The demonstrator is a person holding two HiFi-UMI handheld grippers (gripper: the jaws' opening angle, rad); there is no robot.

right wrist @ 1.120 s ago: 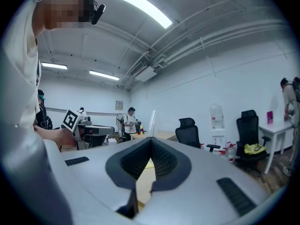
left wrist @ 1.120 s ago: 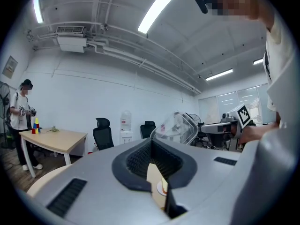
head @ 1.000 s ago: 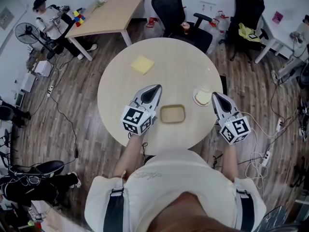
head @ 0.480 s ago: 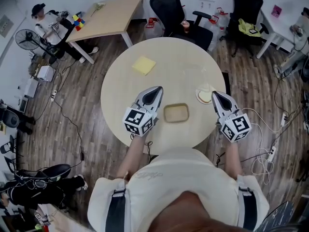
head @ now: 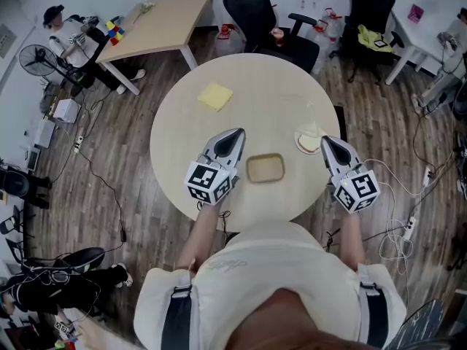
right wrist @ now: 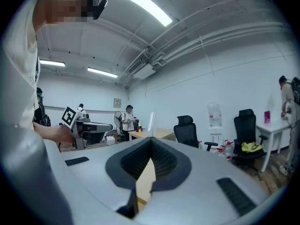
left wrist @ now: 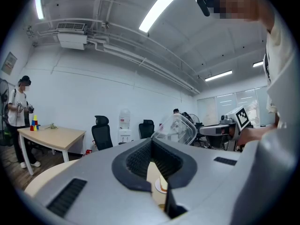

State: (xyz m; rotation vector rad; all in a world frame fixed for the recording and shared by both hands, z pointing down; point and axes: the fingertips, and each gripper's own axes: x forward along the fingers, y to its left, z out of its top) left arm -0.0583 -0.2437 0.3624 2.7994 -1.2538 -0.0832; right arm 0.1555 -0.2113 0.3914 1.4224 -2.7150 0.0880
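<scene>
while neither gripper holds or touches anything, nothing looks picked up yet: the shallow tan rectangular tray point(head: 265, 168) lies untouched on the round pale wooden table point(head: 182, 144), between the two grippers. the left gripper point(head: 233, 134) has its ribbed black pads point(left wrist: 136, 161) brought together at the tips, with only a sliver of tabletop showing in the hollow behind them. the right gripper point(head: 325, 143) is likewise closed and empty. just left of its tip sits a small white plate with a piece of bread point(head: 309, 142), and a clear plastic lid point(left wrist: 176, 128) stands just beyond it. far left lies a yellow square pad point(head: 215, 96).
</scene>
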